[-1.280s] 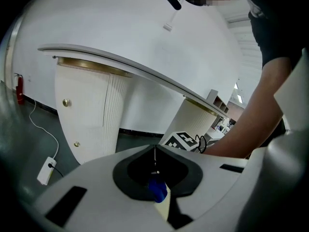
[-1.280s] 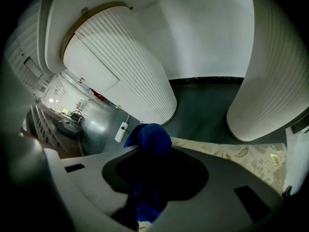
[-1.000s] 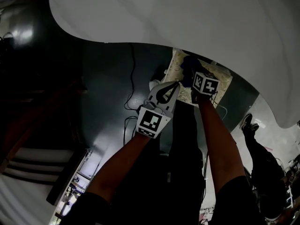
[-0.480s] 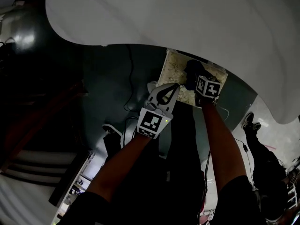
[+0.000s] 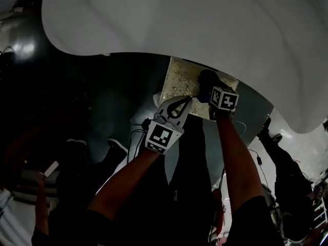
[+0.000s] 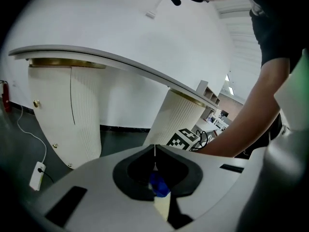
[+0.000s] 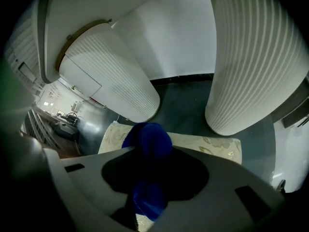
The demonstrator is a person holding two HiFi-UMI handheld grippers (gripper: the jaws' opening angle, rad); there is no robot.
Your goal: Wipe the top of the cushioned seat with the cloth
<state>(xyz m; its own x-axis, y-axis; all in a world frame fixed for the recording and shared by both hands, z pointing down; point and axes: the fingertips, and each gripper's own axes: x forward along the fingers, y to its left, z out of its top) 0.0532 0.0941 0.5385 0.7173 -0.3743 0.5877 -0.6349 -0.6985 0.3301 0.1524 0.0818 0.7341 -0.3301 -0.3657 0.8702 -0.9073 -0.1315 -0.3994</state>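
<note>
Dim room, dark floor (image 5: 118,86) underfoot. Left tool (image 5: 184,100) is hovering at the seat's near edge, its jaws meeting at the tips with nothing between them. Right tool (image 5: 212,90) is pinching the blue cloth (image 7: 147,137), with the bunched wad seemingly pressing on top of the cushioned seat (image 5: 177,78). Cloth is looking soft, light and floppy, so gripping mid-wad seems right. Padding is probably giving under pressure. White counter (image 5: 179,19) is looming beyond.

The cloth (image 7: 147,141) is deep blue. The cushioned seat (image 5: 177,81) is cream with a pale gold floral print (faint in the dim head view). The ribbed pedestals (image 7: 113,79) are white with brass-coloured rims. The left gripper (image 5: 185,99) and right gripper (image 5: 206,88) are pale grey, and their cubes bear black-and-white squares.
</note>
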